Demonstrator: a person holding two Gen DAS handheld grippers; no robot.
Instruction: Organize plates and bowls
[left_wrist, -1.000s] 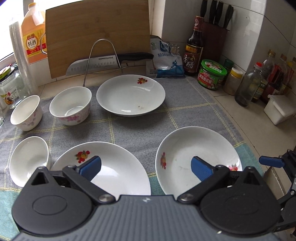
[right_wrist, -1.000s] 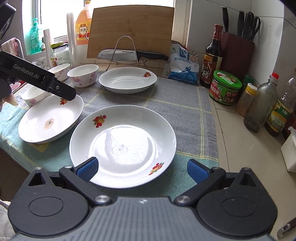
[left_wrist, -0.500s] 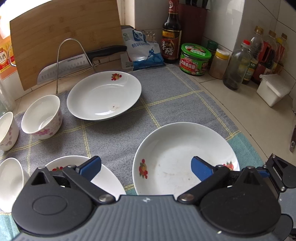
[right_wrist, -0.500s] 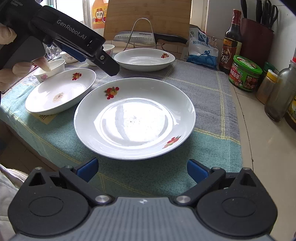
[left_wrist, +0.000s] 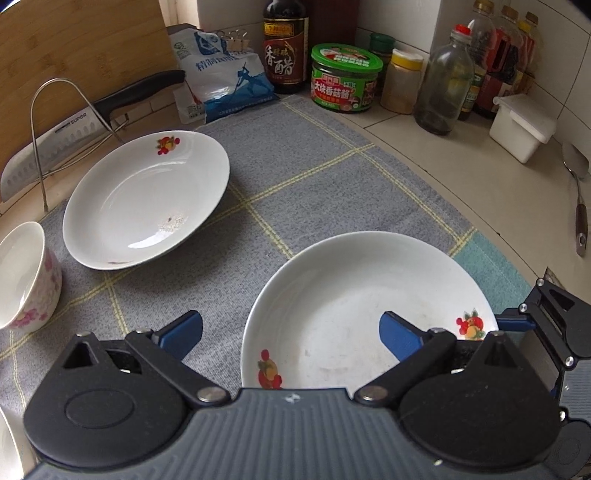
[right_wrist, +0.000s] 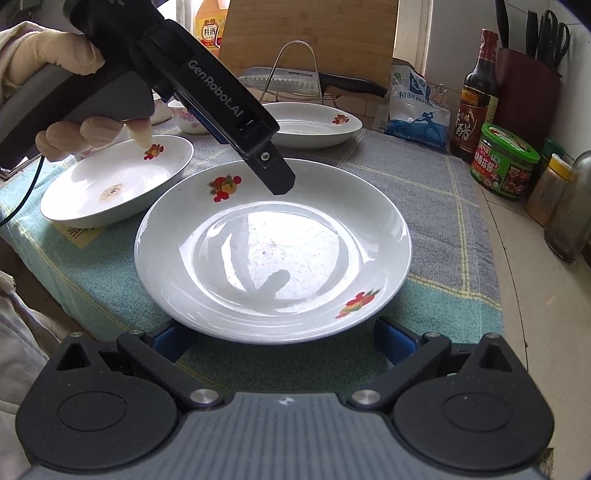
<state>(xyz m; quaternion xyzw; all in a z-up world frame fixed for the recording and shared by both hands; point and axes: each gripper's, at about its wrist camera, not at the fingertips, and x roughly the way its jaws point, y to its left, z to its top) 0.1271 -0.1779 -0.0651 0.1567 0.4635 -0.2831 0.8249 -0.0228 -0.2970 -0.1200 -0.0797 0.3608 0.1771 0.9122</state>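
Observation:
Three white plates with fruit prints lie on the checked cloth. The near plate (right_wrist: 273, 254) (left_wrist: 365, 306) sits just ahead of my right gripper (right_wrist: 280, 343), whose open jaws flank its near rim. My left gripper (left_wrist: 291, 332) is open; its right finger hangs over this plate's left part, and it shows from the side in the right wrist view (right_wrist: 273, 173). A second plate (right_wrist: 114, 184) lies to the left. A third plate (left_wrist: 147, 195) (right_wrist: 314, 123) lies further back. White flowered bowls (left_wrist: 22, 273) (right_wrist: 184, 118) stand at the left.
A wire rack (left_wrist: 55, 122) holding a cleaver (left_wrist: 48, 144) stands before a wooden board (left_wrist: 74, 48). A salt bag (left_wrist: 225, 81), vinegar bottle (left_wrist: 286, 44), green jar (left_wrist: 345, 77) and bottles (left_wrist: 443, 88) line the back; a white box (left_wrist: 522, 127) and a spoon (left_wrist: 578, 199) lie right.
My left gripper has swung right, from above the left plate to above the near plate. My right gripper has moved in close to the near plate's front rim.

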